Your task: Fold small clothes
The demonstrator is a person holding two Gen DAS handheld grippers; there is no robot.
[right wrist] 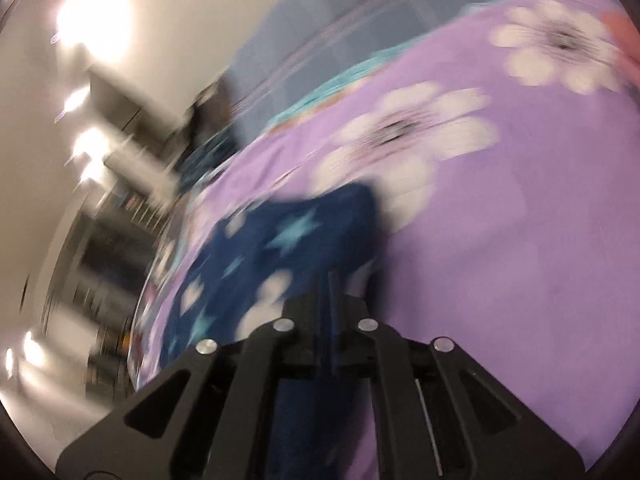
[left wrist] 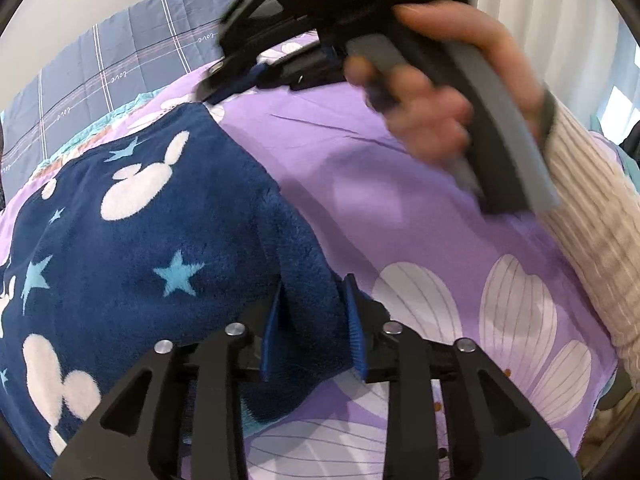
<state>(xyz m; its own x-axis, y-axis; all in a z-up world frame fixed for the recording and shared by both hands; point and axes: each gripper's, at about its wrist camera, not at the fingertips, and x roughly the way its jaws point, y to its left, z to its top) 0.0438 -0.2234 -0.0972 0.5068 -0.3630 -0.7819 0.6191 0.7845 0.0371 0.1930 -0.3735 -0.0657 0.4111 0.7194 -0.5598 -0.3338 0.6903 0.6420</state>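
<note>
Fleece, a navy star-and-mouse-print garment [left wrist: 132, 240] on the purple floral bedsheet [left wrist: 400, 184], looks soft, light, bulky; left gripper [left wrist: 314, 324] clamped on its bunched edge, right gripper [right wrist: 330, 304] closed on its far corner.

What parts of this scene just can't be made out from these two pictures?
- Garment: its type unclear; the left view's edge and left gripper cut it off.
- Right gripper tips: blurred in the left view; the right view is smeared.
- Room beyond the bed: streaks in the right view.
- Hand: blurred; the sleeve runs off frame.
</note>
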